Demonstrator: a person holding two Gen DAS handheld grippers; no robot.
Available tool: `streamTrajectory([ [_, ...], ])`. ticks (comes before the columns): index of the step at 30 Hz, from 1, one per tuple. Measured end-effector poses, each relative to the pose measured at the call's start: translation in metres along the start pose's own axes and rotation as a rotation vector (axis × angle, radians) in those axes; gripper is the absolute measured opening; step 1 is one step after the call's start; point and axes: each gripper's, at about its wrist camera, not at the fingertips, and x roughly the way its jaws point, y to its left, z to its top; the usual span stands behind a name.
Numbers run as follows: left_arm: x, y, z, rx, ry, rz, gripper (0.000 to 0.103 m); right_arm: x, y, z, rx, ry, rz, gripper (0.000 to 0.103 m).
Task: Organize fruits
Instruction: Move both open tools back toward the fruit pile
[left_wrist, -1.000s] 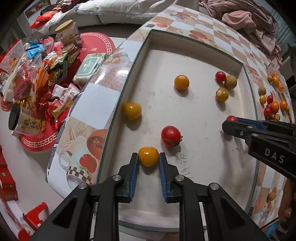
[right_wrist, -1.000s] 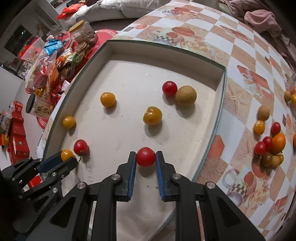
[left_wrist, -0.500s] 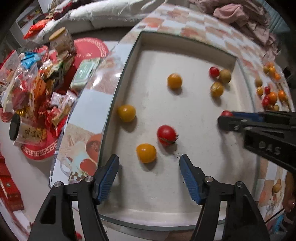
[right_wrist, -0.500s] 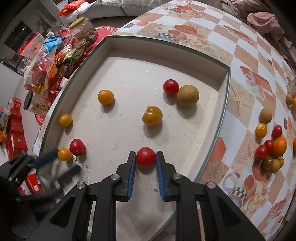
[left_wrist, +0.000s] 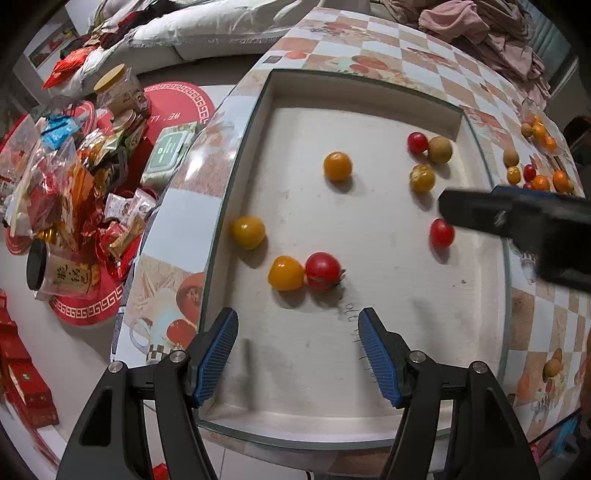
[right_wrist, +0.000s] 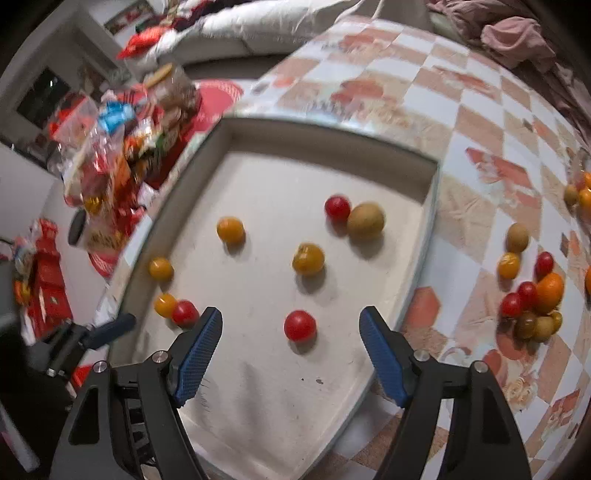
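Left hand-held gripper (left_wrist: 297, 354) stands wide and empty above the tray (left_wrist: 369, 391); its yellow tomato (left_wrist: 285, 273) lies released near the tray's front. Right hand-held gripper (right_wrist: 291, 356) has just opened wide; its red tomato (right_wrist: 300, 325) rests in the tray. Next we fetch fruit from the pile (right_wrist: 535, 306) right of the tray.

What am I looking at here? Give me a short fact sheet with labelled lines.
setting: white tray on a checkered tablecloth
fruit in tray: eight small round pieces, red, yellow-orange and one brown
left gripper: open, empty; yellow fruit touching a red tomato just ahead
right gripper: jaws have just opened; red fruit lies free on the tray
still outside: fruit pile on the cloth right of the tray
beside table: heap of snack packets
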Motion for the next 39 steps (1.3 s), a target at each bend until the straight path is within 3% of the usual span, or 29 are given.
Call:
streamTrajectory([
  [10, -0.023, -0.059, 0.03, 0.134, -0.05, -0.05, 0.069, -0.049, -0.064, -0.02, 0.168, -0.097, -0.063, 0.08],
  [25, -0.03, -0.174, 0.059, 0.335, -0.063, -0.162, 0.069, -0.093, -0.189, -0.129, 0.462, -0.058, -0.218, 0.08],
  [29, -0.02, -0.196, 0.063, 0.371, -0.052, -0.162, 0.069, -0.095, -0.189, -0.155, 0.469, -0.033, -0.206, 0.08],
  [39, 0.009, -0.232, 0.078, 0.398, -0.042, -0.17, 0.069, -0.075, -0.148, -0.189, 0.388, 0.028, -0.162, 0.079],
])
